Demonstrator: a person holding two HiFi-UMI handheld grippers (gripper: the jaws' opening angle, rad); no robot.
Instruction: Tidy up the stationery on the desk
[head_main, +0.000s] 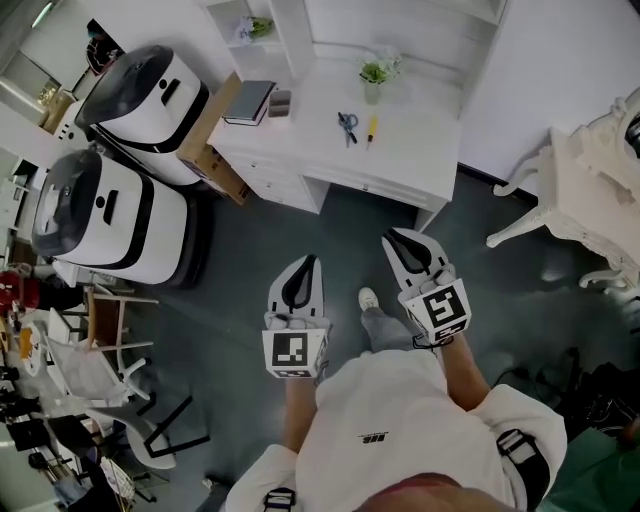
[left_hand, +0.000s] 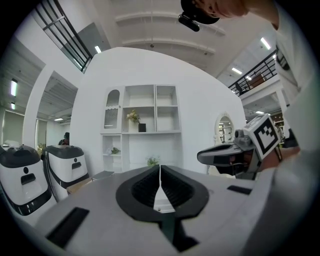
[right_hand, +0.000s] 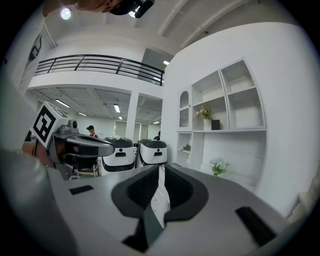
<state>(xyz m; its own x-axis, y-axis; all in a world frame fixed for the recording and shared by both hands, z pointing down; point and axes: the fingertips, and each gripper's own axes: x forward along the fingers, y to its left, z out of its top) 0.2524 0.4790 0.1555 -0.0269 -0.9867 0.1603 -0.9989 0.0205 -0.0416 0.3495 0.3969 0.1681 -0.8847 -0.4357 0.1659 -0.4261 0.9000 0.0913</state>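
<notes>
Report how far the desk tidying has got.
Done: nothing visible. The scissors, yellow pen and notebook lie loose on the white desk. In hand: nothing. The left claw and right claw are shut and empty, over the floor short of the desk. Left: all the tidying.

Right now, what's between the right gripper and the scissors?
Head view: only bare floor and the desk's front edge. The right gripper hangs short of the desk; the scissors lie on top.

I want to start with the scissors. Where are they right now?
In the head view, the scissors lie on the desk, just left of the yellow pen, below the plant.
</notes>
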